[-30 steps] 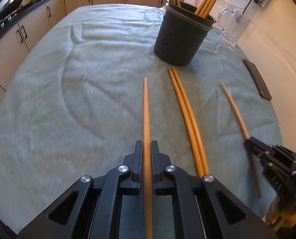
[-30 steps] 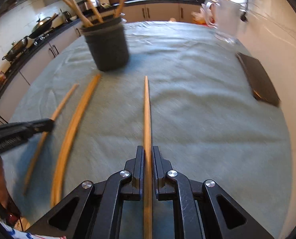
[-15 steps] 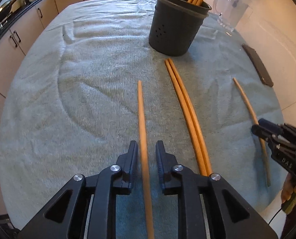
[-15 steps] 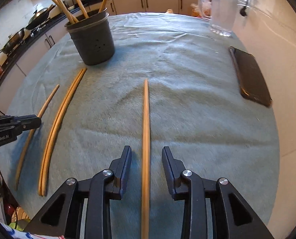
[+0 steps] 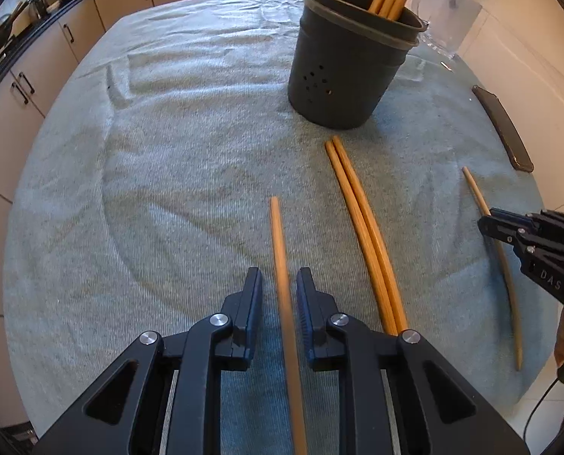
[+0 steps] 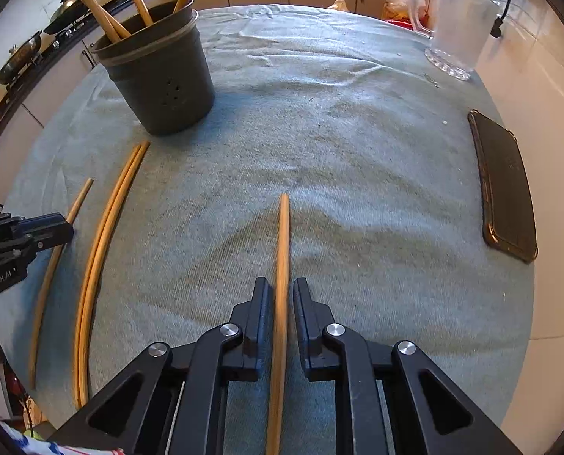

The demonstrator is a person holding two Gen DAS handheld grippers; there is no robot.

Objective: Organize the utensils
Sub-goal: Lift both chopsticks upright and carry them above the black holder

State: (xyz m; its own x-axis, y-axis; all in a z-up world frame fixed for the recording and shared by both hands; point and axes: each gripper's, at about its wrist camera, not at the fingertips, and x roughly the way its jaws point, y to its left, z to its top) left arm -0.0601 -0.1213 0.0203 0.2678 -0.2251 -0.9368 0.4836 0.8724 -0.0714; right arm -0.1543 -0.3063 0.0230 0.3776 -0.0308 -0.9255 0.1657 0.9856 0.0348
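Both grippers point steeply down at the green cloth [image 5: 168,189], and everything lines up on the near side of the dark utensil holder [image 5: 342,87]. That holder already has several sticks standing in it.

The left gripper [image 5: 280,276] straddles a single chopstick [image 5: 278,235], whose tip points roughly toward the holder. Its jaws have just been opening, and cloth shows on both sides of the stick, so nothing is pinched.

The right gripper [image 6: 282,284] has its own chopstick [image 6: 283,235] between the jaws, out to the holder's right. They have just been closing, yet a sliver of gap shows on each side, so the pads don't seem to bite.

A pair of chopsticks [image 5: 361,220] lies side by side just short of the holder's base.

My read: each stick sits centred along its gripper's fingers so a squeeze catches it square and it can be lifted into the holder. Four sticks are left on the cloth — plenty to do.
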